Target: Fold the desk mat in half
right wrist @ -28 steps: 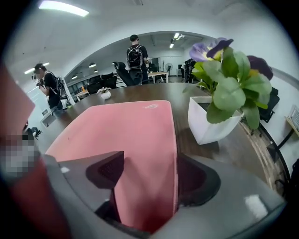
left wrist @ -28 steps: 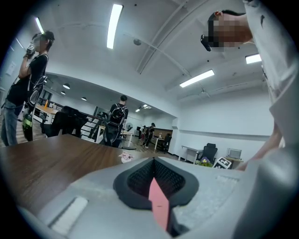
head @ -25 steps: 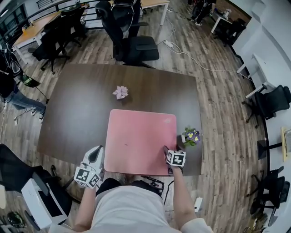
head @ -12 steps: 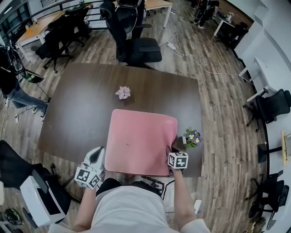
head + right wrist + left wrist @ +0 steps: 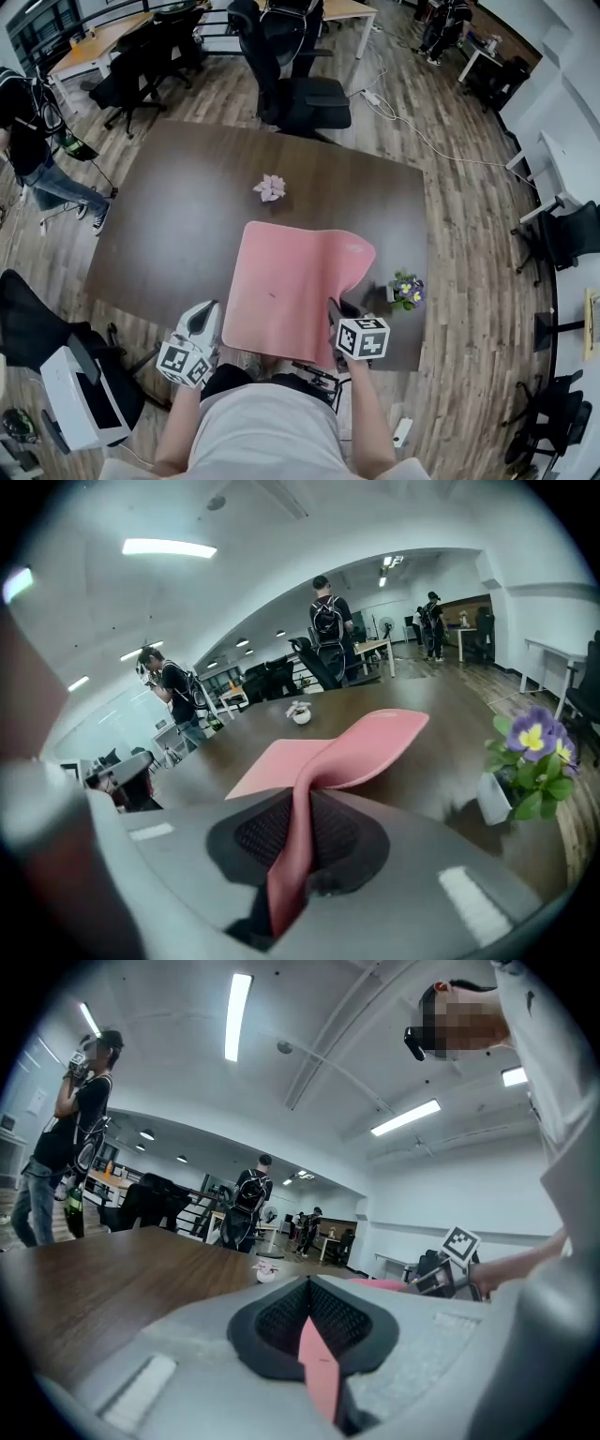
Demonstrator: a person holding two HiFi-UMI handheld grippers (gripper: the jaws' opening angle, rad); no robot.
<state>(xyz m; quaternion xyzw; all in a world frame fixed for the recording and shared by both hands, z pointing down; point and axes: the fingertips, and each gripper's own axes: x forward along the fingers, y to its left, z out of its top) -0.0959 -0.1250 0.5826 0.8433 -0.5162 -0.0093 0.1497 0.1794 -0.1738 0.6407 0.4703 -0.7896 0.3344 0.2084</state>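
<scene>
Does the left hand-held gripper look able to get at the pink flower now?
Probably not yet: the left hand-held gripper is shut on the desk mat's near edge, though bare table leads to the pink flower.

Bright, even light comes from ceiling strip lamps (image 5: 238, 1016); shadows on the table (image 5: 178, 216) are soft. Every view bows at the edges, the gripper views darkening there. Close up, the mat (image 5: 328, 754) seems out of focus.

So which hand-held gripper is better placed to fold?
Right. The right hand-held gripper is closing on the mat, its corner raised and curling; the left hand-held gripper pinches its corner low at the table edge.
</scene>
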